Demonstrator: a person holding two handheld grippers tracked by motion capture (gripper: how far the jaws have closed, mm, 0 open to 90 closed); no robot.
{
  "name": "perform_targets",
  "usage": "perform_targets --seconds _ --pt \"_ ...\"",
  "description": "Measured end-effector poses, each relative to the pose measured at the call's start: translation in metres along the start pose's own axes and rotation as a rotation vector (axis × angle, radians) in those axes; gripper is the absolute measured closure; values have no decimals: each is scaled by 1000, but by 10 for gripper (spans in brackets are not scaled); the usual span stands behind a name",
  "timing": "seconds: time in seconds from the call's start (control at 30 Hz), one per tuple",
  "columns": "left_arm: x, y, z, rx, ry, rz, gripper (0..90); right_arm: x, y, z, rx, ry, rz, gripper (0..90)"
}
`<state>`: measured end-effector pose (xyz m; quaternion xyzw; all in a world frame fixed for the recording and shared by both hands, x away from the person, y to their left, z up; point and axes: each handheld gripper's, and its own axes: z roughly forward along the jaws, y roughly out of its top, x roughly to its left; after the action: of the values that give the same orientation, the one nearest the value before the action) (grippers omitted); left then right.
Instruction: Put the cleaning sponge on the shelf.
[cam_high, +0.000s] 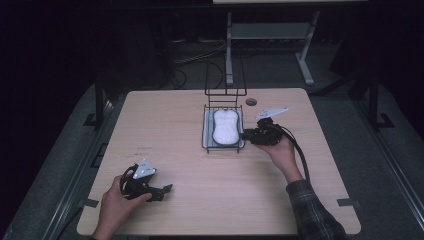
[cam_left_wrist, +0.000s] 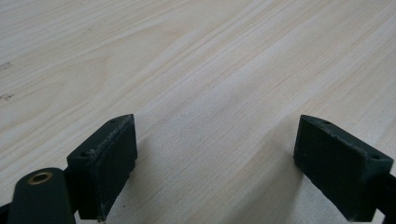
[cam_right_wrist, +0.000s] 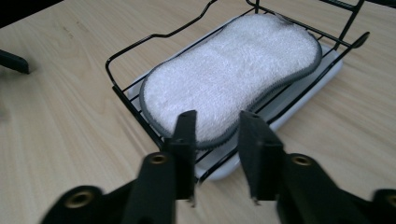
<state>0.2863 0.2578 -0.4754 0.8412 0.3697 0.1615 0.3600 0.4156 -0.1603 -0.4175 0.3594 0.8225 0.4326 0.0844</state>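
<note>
White sponge (cam_right_wrist: 233, 79) lying in black wire rack (cam_right_wrist: 126, 51) on bench (cam_high: 165, 125), right gripper (cam_right_wrist: 217, 135) fingers parted beside rack edge, pinching nothing, left gripper (cam_left_wrist: 215, 154) fingers spread wide over bare bench

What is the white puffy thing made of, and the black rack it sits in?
The sponge looks like soft fluffy cloth: fuzzy white pile with a stitched grey edge. The rack seems to be thin metal wire with a glossy black coating; it glints along its rods.

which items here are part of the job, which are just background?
In play:
- white sponge
- black wire rack holding it
- right gripper, fingers apart at the sponge's edge

Not in play:
- left gripper, open over bare table
- desk frame behind
</note>
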Motion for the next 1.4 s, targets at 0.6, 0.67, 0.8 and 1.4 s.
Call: perform_targets --seconds 0.6,0.67,0.8,1.4 --pt "0 0 0 0 0 0 127 3 -52 -46 29 -118 20 275" --pt "0 0 0 0 0 0 126 3 -59 -51 34 -120 30 265" --pt "0 0 0 -1 0 0 127 4 -71 -61 27 -113 47 238" --pt "0 0 0 0 0 4 127 16 -120 -94 87 -207 63 88"
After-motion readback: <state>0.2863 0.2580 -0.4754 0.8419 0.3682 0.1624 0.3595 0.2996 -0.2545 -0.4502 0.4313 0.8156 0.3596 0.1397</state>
